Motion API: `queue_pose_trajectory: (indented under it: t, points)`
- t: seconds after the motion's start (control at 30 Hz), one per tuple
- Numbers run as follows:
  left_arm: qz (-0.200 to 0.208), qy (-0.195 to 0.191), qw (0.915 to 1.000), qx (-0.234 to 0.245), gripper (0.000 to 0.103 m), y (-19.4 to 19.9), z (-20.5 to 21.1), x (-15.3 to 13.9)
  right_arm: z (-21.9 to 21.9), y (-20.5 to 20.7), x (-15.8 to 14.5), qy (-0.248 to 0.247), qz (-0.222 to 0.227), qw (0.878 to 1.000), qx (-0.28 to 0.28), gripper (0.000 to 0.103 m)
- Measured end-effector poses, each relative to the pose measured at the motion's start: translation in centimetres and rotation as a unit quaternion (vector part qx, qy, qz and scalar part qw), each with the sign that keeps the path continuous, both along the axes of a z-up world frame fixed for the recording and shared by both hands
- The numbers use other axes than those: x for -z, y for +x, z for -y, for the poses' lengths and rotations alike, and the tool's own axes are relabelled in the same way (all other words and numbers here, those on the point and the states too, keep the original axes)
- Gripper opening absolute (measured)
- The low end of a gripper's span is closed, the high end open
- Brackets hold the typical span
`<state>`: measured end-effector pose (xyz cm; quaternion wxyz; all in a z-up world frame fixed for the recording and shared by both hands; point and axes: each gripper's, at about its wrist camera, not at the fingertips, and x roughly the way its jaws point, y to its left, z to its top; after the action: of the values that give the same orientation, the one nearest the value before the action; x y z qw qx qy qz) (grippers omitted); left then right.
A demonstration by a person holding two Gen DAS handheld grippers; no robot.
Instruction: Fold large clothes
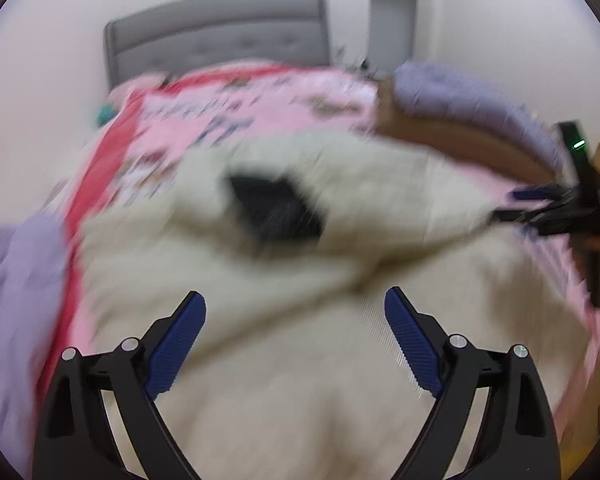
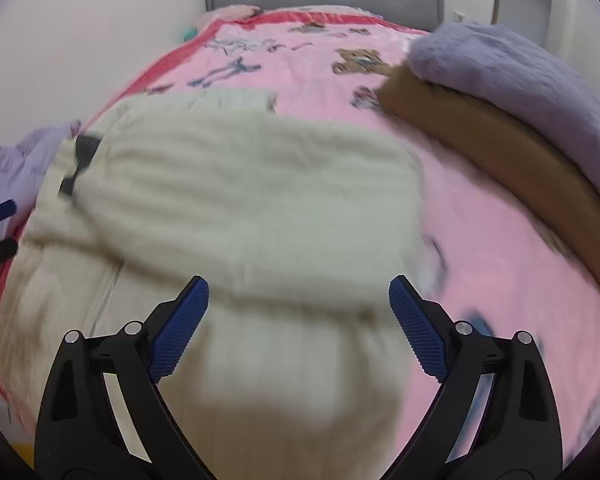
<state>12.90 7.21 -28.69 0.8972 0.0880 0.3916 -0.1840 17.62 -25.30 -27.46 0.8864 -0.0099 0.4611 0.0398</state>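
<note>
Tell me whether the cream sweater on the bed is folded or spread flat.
Partly folded: the cream sweater has a ribbed part doubled across its body, its edge lying over the layer below. It rests on the pink bedspread.

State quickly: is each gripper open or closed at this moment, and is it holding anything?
Left gripper: open, holding nothing, above the cream sweater.
Right gripper: open, holding nothing, above the same sweater.

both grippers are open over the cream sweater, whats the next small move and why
Probably lower both to pinch the near hem. The left gripper and right gripper are open and empty above the cream sweater, which lies partly folded on the pink bedspread.
</note>
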Motion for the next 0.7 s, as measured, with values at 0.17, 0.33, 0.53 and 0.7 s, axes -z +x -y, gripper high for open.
queue_pose_trajectory:
  t: [0.17, 0.33, 0.53, 0.7]
  points:
    - [-0.111, 0.038, 0.9931, 0.004, 0.09, -6.5, -5.9, 2.0, -1.2, -9.1, 0.0, -0.113, -0.056, 0.992, -0.011, 0.089]
    - [-0.108, 0.119, 0.9844, 0.071, 0.091, -13.5, -8.4, 3.7, -3.5, -18.5, 0.9, -0.197, -0.104, 0.973, -0.063, 0.09]
    - [-0.073, 0.156, 0.9824, 0.072, 0.091, -17.2, -9.9, 5.9, -3.6, -21.3, 2.3, -0.249, -0.091, 0.964, -0.014, 0.085]
    - [-0.068, 0.136, 0.9882, 0.012, 0.091, -18.1, -12.1, 6.4, -2.0, -20.8, 3.7, -0.247, -0.083, 0.965, 0.009, 0.075]
